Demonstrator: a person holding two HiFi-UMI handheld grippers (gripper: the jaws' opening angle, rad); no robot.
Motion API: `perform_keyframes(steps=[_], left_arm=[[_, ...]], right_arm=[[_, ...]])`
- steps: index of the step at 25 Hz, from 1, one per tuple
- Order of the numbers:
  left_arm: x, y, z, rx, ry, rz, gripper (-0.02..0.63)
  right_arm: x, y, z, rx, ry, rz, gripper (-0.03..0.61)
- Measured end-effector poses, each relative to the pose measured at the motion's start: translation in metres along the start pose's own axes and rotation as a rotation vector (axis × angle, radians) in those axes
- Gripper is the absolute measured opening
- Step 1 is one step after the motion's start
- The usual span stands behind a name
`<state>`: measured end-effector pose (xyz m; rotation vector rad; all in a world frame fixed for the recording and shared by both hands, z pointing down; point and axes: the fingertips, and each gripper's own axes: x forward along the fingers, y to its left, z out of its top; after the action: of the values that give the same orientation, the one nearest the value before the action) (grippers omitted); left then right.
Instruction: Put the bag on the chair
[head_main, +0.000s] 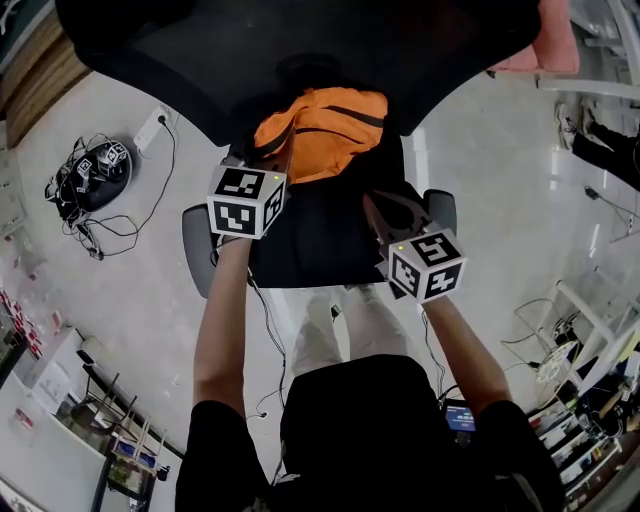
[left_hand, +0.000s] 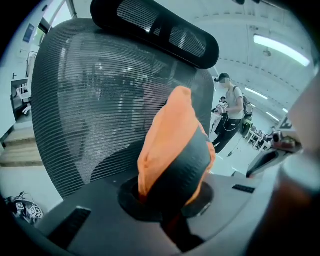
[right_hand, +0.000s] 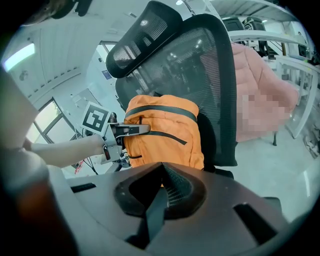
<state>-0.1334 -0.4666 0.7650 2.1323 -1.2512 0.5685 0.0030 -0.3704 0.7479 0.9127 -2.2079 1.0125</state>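
Note:
An orange bag (head_main: 325, 130) with black straps stands upright on the seat of a black mesh office chair (head_main: 320, 255), leaning on its backrest (left_hand: 95, 100). My left gripper (head_main: 278, 152) is at the bag's left side, shut on a fold of the bag (left_hand: 172, 135) with a black strap. From the right gripper view the bag (right_hand: 165, 127) faces me, with the left gripper (right_hand: 131, 129) pinching its upper left edge. My right gripper (head_main: 381, 213) hovers over the seat's front right, short of the bag; its jaws (right_hand: 161, 167) are shut and hold nothing.
A pink garment (head_main: 548, 40) hangs on white furniture at the far right. On the floor to the left lie a cable tangle with a round base (head_main: 100, 175) and a power strip (head_main: 152, 128). Grey armrests (head_main: 197, 250) flank the seat. A person (left_hand: 231, 110) stands far behind the chair.

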Motion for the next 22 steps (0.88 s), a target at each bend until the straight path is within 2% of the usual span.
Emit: perform_keyframes(steps=[9, 13, 16, 22], left_arm=[[0.014, 0.012, -0.012, -0.013, 0.031, 0.018, 0.04], [0.014, 0.015, -0.02, -0.005, 0.038, 0.049, 0.085], [0.011, 0.018, -0.022, -0.002, 0.037, 0.083, 0.148], [0.002, 0.02, -0.028, 0.004, 0.03, 0.11, 0.209]], right_arm=[[0.008, -0.001, -0.011, 0.012, 0.02, 0.014, 0.002], [0.008, 0.001, -0.016, 0.017, 0.021, 0.013, 0.002], [0.006, 0.002, -0.018, 0.019, 0.019, 0.012, 0.002], [0.004, 0.009, -0.021, 0.023, 0.017, 0.009, 0.002]])
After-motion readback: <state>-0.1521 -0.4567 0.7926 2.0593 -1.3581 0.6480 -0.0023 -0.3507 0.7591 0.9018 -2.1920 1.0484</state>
